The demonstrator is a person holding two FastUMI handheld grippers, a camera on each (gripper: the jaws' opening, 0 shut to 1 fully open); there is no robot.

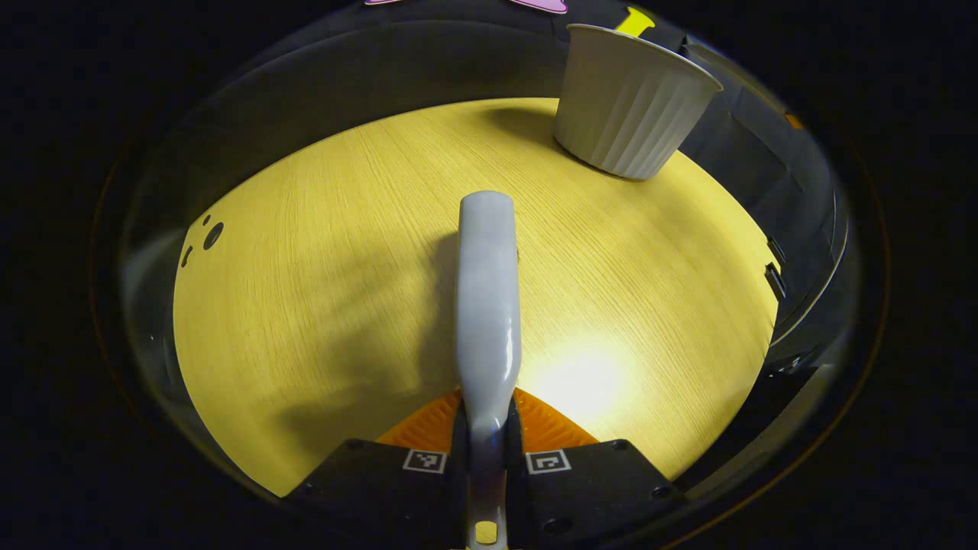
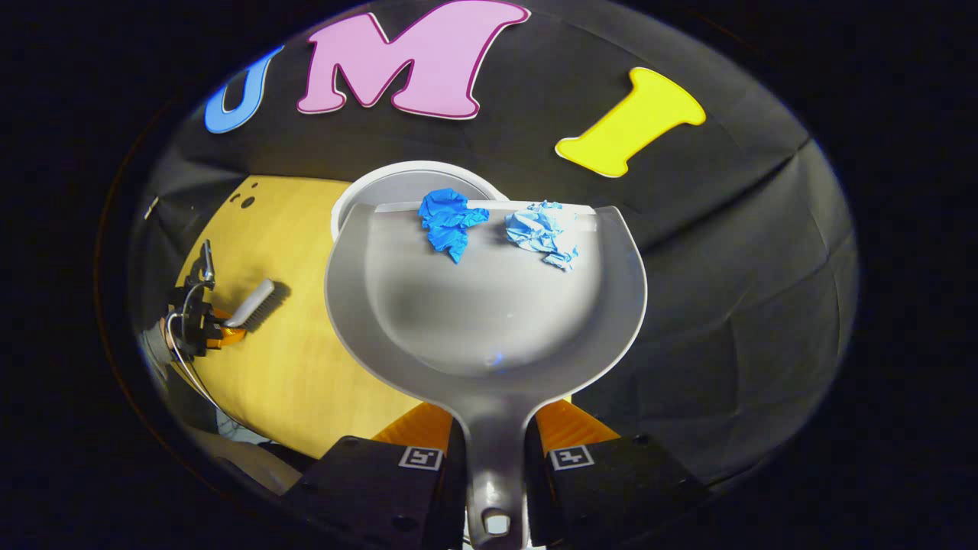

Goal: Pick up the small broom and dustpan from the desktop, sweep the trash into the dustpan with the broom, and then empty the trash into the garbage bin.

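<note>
My right jaws clamp the dustpan [image 2: 489, 305] handle, tipping two blue paper wads [image 2: 451, 219] over the bin [image 2: 359, 195]; my left jaws grip the broom [image 1: 487, 305] above the table [image 1: 306, 290].

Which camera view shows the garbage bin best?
The left gripper view: the white ribbed garbage bin stands whole on the wooden desktop, its side and rim visible. In the right gripper view the dustpan covers it, leaving part of its rim.

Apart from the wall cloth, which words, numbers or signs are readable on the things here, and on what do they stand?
None: no words or numbers can be read.
The broom, the dustpan and the bin are plain.
The square coded markers on the left gripper and the right gripper are patterns, not text.
</note>
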